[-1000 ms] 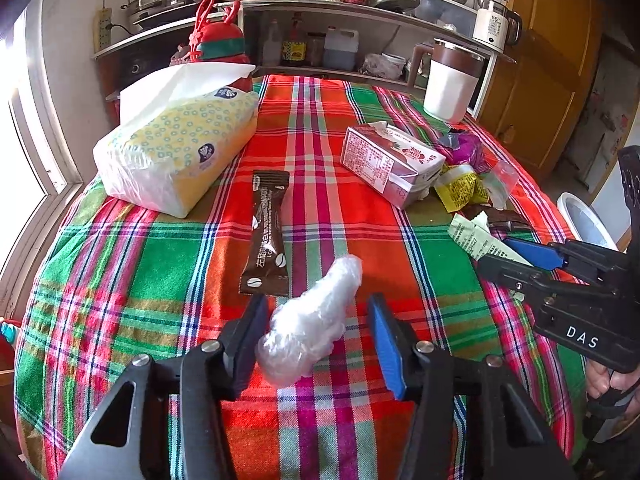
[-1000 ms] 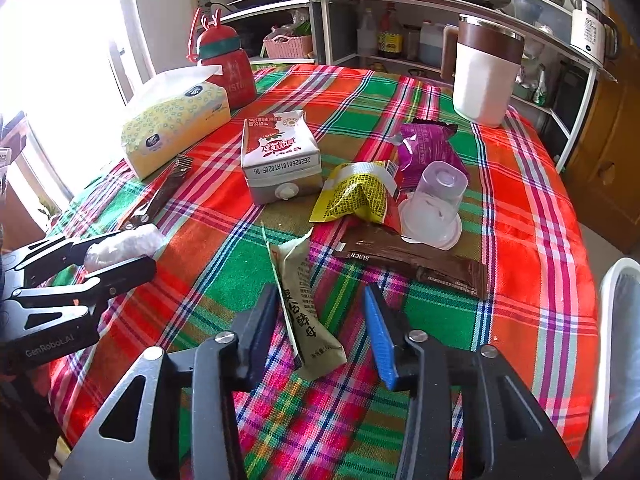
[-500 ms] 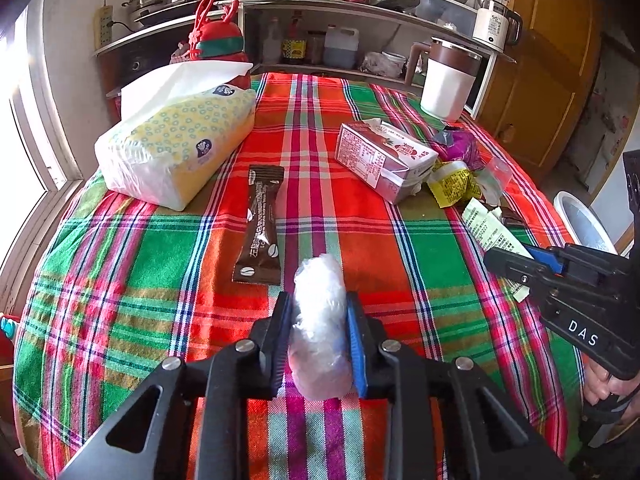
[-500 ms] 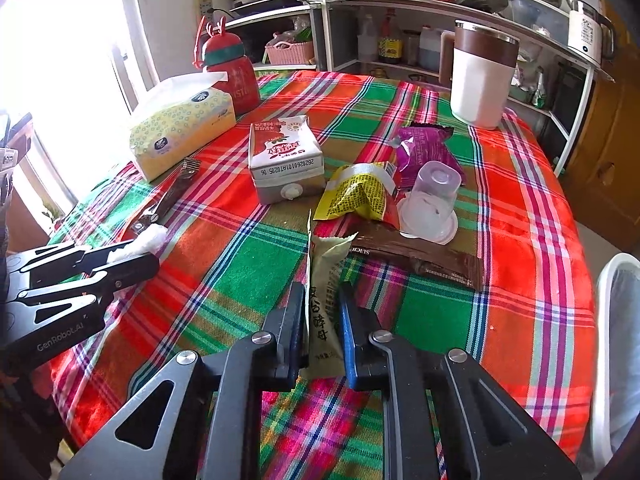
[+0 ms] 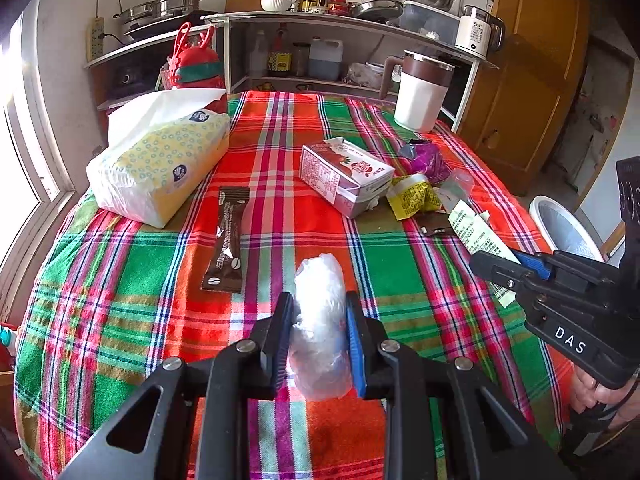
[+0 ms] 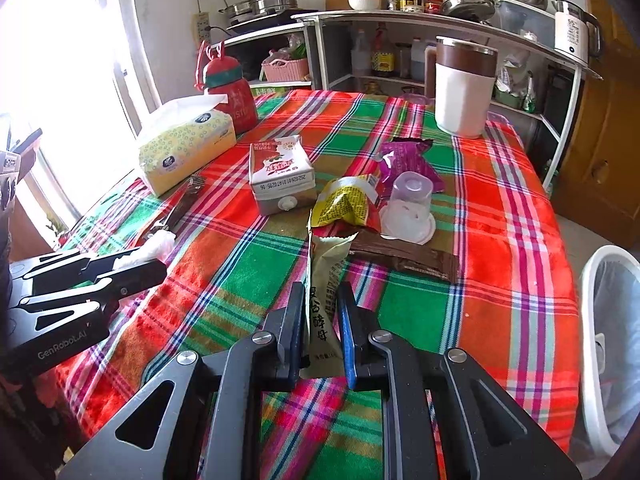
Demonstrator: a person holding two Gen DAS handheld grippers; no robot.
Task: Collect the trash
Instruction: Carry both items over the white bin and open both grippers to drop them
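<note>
with both pinching trash clear of the plaid tablecloth, the left gripper is squeezing a crumpled plastic wad while the right gripper is clamping a beige wrapper, presumably for the white bin beside the table.

White bin cut off at right edge, wrapper print unreadable

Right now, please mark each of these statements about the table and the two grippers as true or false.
1. The left gripper is shut on a crumpled clear plastic wrap. True.
2. The right gripper is empty. False: its fingers clamp a beige snack wrapper.
3. The milk carton stands upright. False: it lies on its side.
4. A brown coffee sachet lies flat on the plaid tablecloth. True.
5. The white jug lies tipped over. False: it stands upright.
</note>
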